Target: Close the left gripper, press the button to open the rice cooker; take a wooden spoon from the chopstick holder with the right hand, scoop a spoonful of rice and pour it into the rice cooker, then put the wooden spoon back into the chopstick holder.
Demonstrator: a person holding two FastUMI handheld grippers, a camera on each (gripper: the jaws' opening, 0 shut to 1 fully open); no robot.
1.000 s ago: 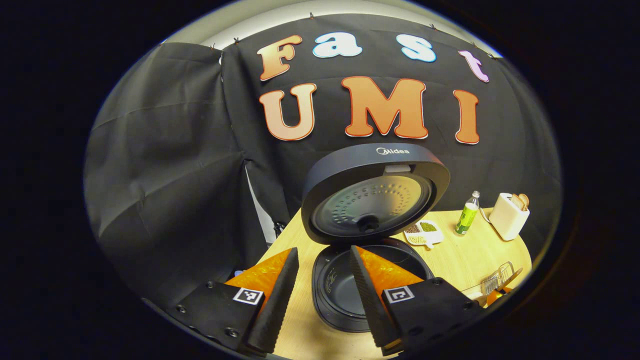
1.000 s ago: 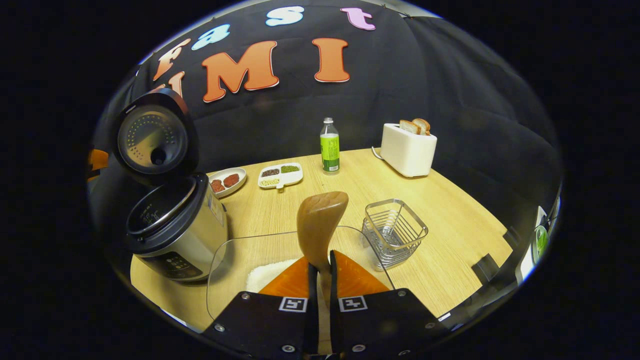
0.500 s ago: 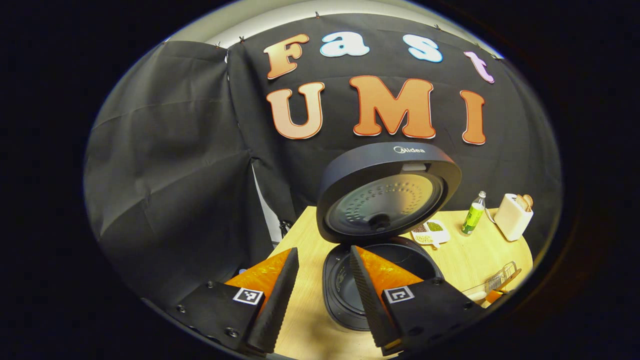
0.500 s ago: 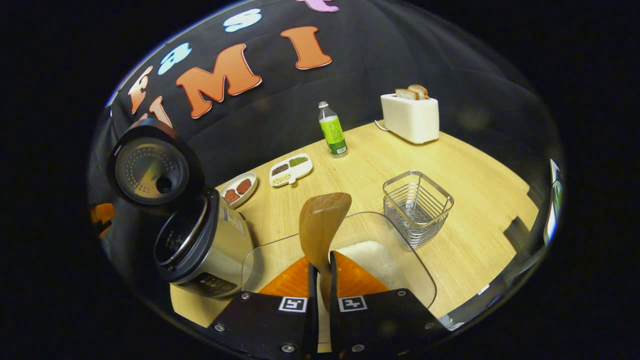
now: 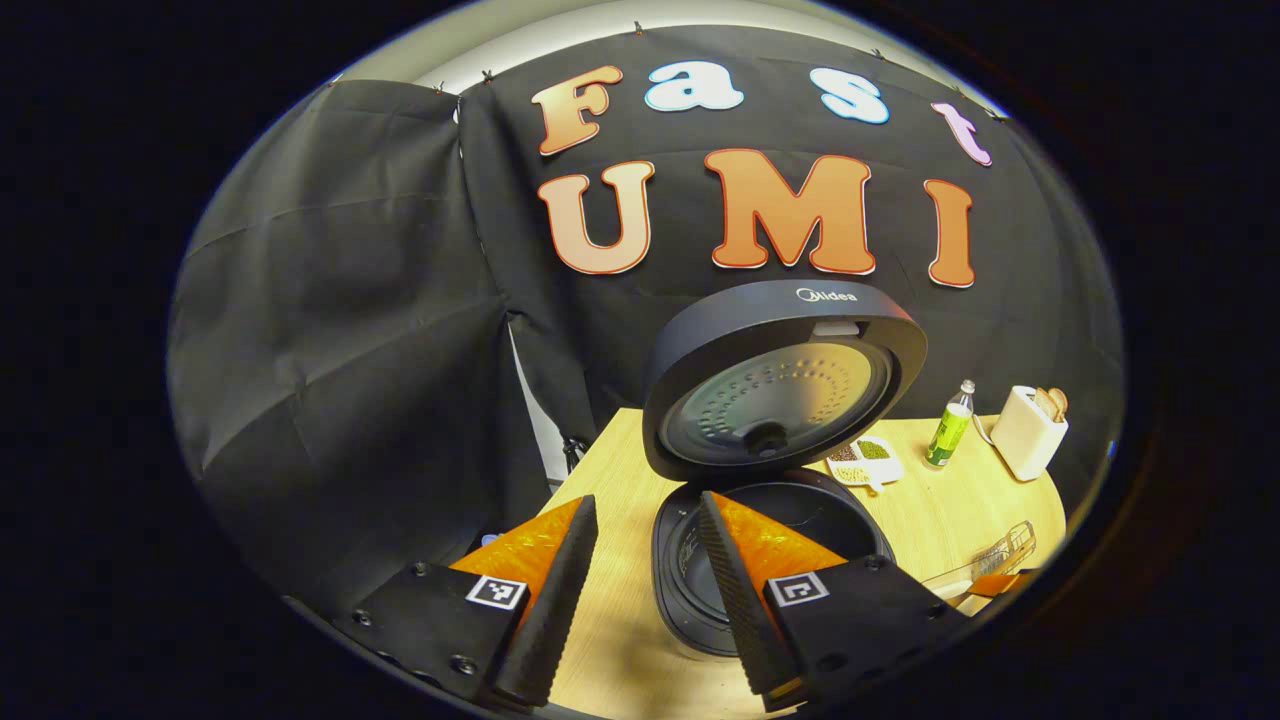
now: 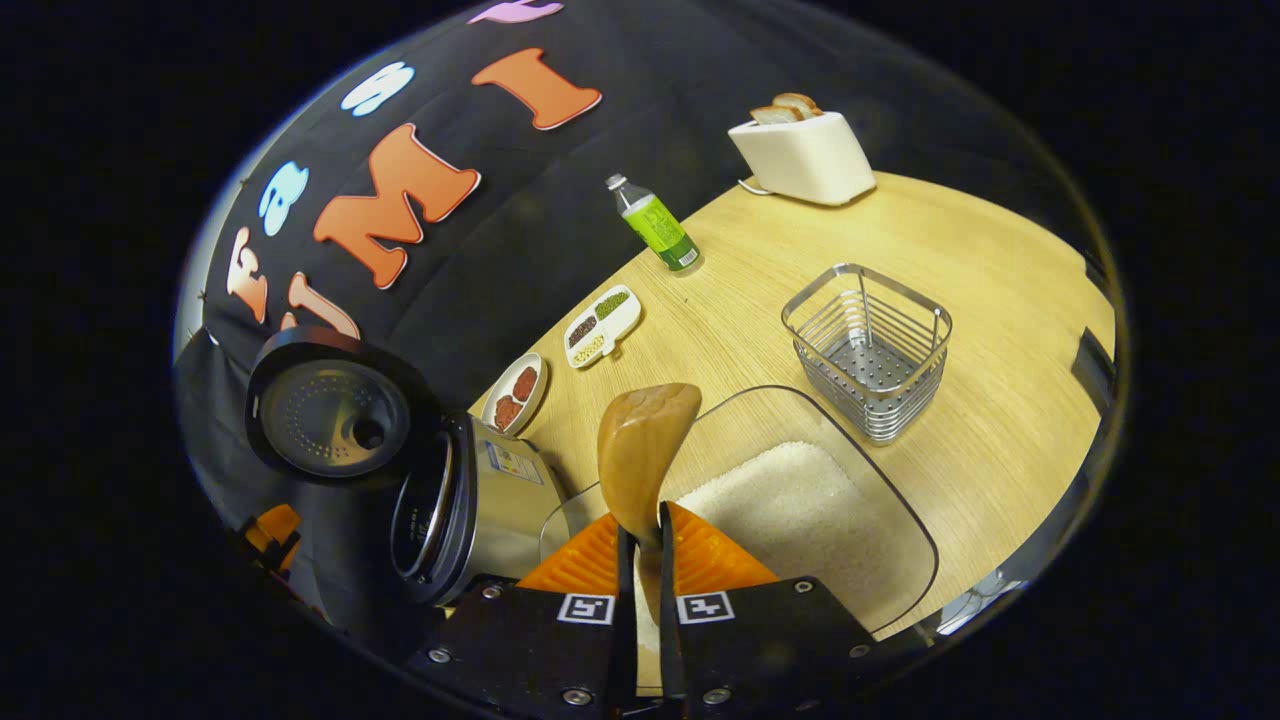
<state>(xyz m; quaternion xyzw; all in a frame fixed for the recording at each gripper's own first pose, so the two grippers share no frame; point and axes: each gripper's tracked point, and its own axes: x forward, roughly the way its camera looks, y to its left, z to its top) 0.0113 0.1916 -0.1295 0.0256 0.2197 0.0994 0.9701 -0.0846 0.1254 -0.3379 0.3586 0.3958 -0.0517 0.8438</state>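
Gripping the wooden spoon [image 6: 640,450] by its handle between both fingers of the right gripper [image 6: 640,530], bowl end standing up ahead of the fingertips. Hovering above the clear container [image 6: 900,520] holding white rice [image 6: 800,510], lying just beyond and to the right of the fingers. Showing the wire chopstick holder [image 6: 868,350] farther ahead and to the right, standing on the wooden table [image 6: 1000,300] apart from the container. Sitting to the left of the right gripper, the rice cooker [image 6: 480,510] with its lid [image 6: 335,410] raised, appearing tilted in this view. Lying farther ahead, a round plate [image 6: 515,392], a divided dish [image 6: 602,314], a green bottle [image 6: 655,222] and a toaster [image 6: 805,155] with bread slices. Holding the left gripper [image 5: 645,520] released, fingers spread apart with nothing between them. Facing the rice cooker [image 5: 770,580] just ahead and slightly right of the left fingers, inner pot exposed, lid [image 5: 785,380] standing upright beyond it. Showing the bottle [image 5: 948,428], toaster [image 5: 1030,432] and divided dish [image 5: 862,462] far ahead to the right, with the chopstick holder [image 5: 1005,552] near the right edge.
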